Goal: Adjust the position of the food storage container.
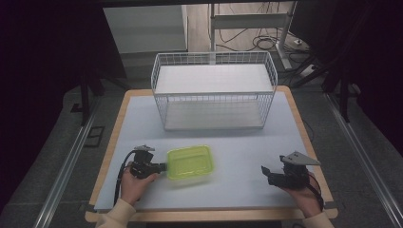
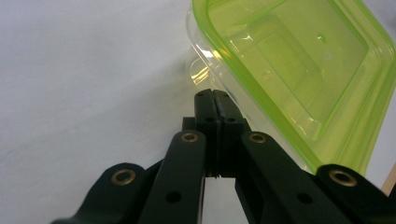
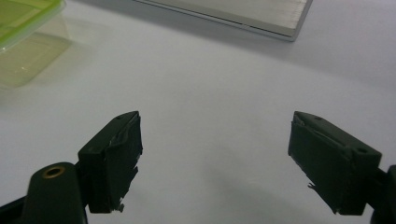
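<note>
Green container [image 1: 190, 162] is seen on the table [image 1: 237, 194], in front of the wire basket [image 1: 214, 90], toward its left end. Left tongs [image 1: 164, 166] are closed flat, pinched on the container's left rim; in the left gripper view the jaws meet at the clear rim edge [image 2: 215, 93]. Container's long axis runs left-right, parallel to the basket's front. Right tongs [image 1: 264, 170] are held wide, nothing between, well apart to the container's right. The basket lies straight beyond the container; the left hand is judged nearer and already placed for carrying it there.
</note>
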Motion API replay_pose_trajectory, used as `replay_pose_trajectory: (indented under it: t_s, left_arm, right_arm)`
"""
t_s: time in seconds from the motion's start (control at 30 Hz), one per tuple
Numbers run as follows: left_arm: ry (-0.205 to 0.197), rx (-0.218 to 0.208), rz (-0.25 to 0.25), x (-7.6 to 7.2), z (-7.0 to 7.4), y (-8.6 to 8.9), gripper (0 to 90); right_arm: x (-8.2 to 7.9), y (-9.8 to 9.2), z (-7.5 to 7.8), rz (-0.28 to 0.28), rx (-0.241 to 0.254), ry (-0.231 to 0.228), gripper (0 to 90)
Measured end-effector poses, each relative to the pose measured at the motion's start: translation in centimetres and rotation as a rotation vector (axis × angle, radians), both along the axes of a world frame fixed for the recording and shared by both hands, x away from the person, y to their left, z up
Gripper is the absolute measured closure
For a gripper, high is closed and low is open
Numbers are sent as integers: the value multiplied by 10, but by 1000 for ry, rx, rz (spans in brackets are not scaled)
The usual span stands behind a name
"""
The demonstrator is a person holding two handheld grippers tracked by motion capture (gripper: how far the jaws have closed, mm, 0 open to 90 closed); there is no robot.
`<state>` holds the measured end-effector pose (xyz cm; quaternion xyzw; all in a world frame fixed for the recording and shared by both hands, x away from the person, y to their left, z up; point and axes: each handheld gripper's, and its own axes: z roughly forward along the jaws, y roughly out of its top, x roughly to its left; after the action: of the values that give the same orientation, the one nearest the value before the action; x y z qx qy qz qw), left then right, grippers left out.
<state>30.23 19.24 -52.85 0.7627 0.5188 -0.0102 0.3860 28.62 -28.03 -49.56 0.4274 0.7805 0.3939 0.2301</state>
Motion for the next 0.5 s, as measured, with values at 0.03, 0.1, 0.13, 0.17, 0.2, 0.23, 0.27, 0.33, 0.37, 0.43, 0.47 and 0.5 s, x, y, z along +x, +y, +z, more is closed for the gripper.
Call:
replay_pose_trajectory:
  t_s: [0.03, 0.1, 0.13, 0.17, 0.2, 0.23, 0.27, 0.33, 0.37, 0.43, 0.47, 0.5]
  left_arm:
    - [1, 1, -3, 1, 0, -1, 900]
    - [2, 1, -9, 3, -1, -5, 900]
    - [1, 1, -9, 4, 0, -7, 900]
    - [2, 4, -14, 5, 0, -8, 900]
    - [-1, 4, -16, 6, 0, -10, 900]
    - [1, 5, -17, 7, 0, -12, 900]
    - [1, 5, -17, 7, 0, -12, 900]
    - [-1, 6, -20, 9, 0, -16, 900]
    - [1, 7, -26, 11, 0, -20, 900]
    - [-2, 10, -33, 13, 0, -25, 900]
    - [-2, 9, -39, 14, 0, -27, 900]
    - [-1, 6, -43, 15, 0, -30, 900]
  right_arm:
    - [0, 0, 0, 0, 2, 1, 176]
    - [0, 0, 0, -1, 3, 0, 176]
    - [0, 0, 0, -1, 3, 0, 176]
    - [0, 0, 0, -2, 3, 1, 176]
    - [0, 0, 0, -1, 3, 1, 176]
    - [0, 0, 0, -1, 0, 1, 176]
    - [0, 0, 0, 1, 1, 1, 176]
    - [0, 0, 0, 2, 0, 1, 176]
    - [0, 0, 0, 2, -1, 2, 176]
    - [0, 0, 0, 2, -2, 2, 176]
    - [0, 0, 0, 2, -1, 2, 176]
    - [0, 0, 0, 1, -1, 2, 176]
